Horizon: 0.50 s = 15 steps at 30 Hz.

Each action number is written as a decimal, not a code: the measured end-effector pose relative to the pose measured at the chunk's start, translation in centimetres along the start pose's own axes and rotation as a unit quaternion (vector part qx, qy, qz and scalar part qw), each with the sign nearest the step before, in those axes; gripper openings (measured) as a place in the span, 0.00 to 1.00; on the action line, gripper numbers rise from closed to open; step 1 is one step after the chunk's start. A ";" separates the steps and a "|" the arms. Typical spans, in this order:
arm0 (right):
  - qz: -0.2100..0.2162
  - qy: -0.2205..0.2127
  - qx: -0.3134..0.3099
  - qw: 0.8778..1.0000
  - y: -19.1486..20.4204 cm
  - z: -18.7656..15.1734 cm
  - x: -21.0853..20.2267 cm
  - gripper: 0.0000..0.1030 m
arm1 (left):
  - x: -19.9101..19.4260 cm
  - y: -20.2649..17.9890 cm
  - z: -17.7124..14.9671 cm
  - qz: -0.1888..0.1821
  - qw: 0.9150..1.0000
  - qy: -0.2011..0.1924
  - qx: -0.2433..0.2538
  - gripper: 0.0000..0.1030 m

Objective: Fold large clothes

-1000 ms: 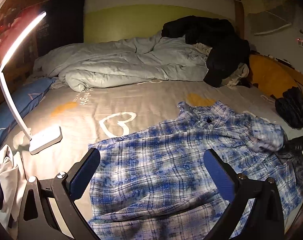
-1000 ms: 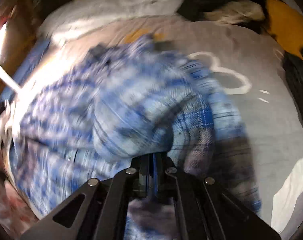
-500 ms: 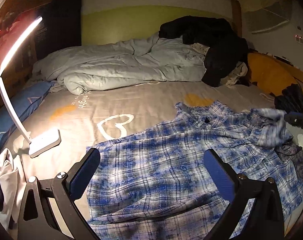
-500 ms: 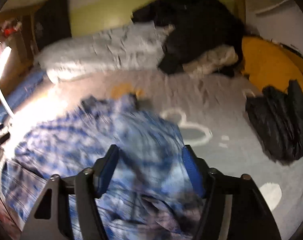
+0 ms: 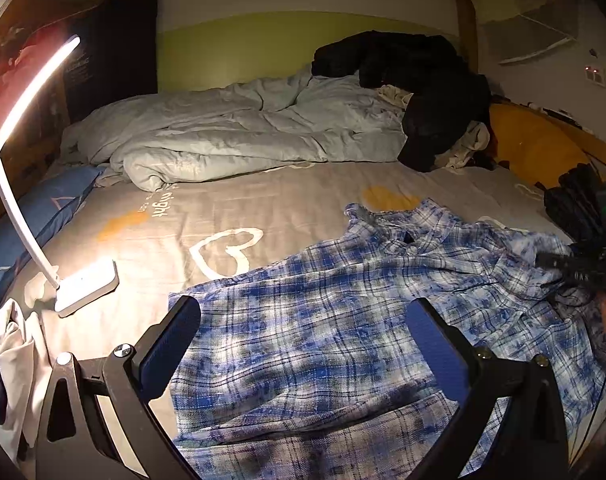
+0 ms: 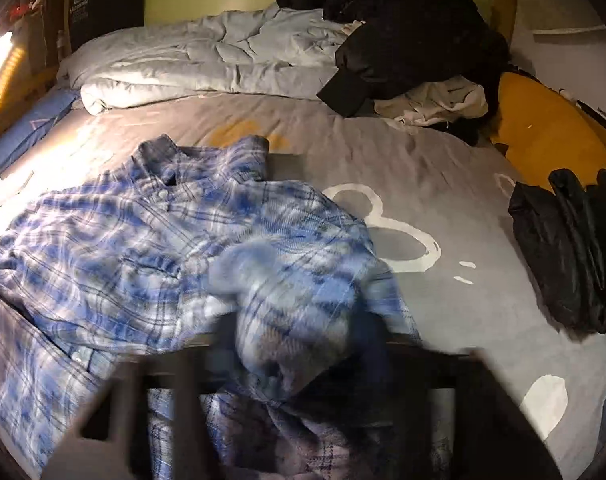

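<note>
A blue plaid shirt (image 5: pixel 343 320) lies spread on the grey bed sheet (image 5: pixel 263 208), filling the lower centre and lower right of the left wrist view, collar toward the middle of the bed. The left gripper (image 5: pixel 303 340) hangs over it at the bottom of that frame, its two blue-padded fingers (image 5: pixel 171 340) standing wide apart with only the flat shirt below them, nothing pinched.

The right gripper (image 6: pixel 299 364) sits at the bottom of its own view, badly blurred (the dark fingers are little more than smears). Its jaws are closing, and a bunched fold of the shirt (image 6: pixel 287 312), seemingly a sleeve, rises between them; whether the pads already press on the cloth I cannot tell. In the left wrist view the same gripper (image 5: pixel 583 268) shows at the right edge, beside the rumpled right side of the shirt.

A lit white desk lamp (image 5: pixel 83 284) stands on the sheet at the left of the frame. A crumpled pale quilt (image 5: pixel 243 132) lies across the far side of the bed, with a black jacket (image 5: pixel 423 92) heaped at its right end. Another dark garment (image 6: pixel 571 248) rests on the sheet at the right edge, well apart from the shirt.
</note>
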State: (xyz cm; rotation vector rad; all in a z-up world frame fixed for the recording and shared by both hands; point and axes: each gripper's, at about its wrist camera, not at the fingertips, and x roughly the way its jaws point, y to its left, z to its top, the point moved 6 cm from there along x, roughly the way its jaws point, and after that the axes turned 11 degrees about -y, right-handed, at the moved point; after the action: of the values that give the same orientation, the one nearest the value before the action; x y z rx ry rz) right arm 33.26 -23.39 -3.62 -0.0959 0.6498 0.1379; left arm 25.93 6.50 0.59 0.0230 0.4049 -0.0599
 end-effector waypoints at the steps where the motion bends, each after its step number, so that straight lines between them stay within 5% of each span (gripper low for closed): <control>1: 0.006 -0.010 0.006 1.000 0.0 0.3 -0.3 0.19 | 0.0 -0.1 -0.1 -0.007 1.000 0.001 -0.002 1.00; 4: 0.046 -0.048 0.020 0.998 0.4 1.1 -1.7 0.12 | 0.0 -0.7 -0.2 -0.027 1.000 0.004 -0.008 0.95; 9: 0.206 -0.115 0.058 0.970 3.3 3.1 -6.2 0.12 | 0.1 -2.3 -0.3 -0.103 0.994 0.012 -0.044 0.84; 15: 0.294 -0.098 0.069 0.948 6.7 2.4 -7.3 0.12 | 0.5 -6.5 -1.8 -0.190 0.979 0.042 -0.059 0.79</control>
State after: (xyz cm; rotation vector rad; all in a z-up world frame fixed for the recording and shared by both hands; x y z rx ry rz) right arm 27.88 -17.17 2.44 0.2501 0.4700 0.6688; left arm 25.26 0.09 -1.30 -0.1702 0.4923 -0.4130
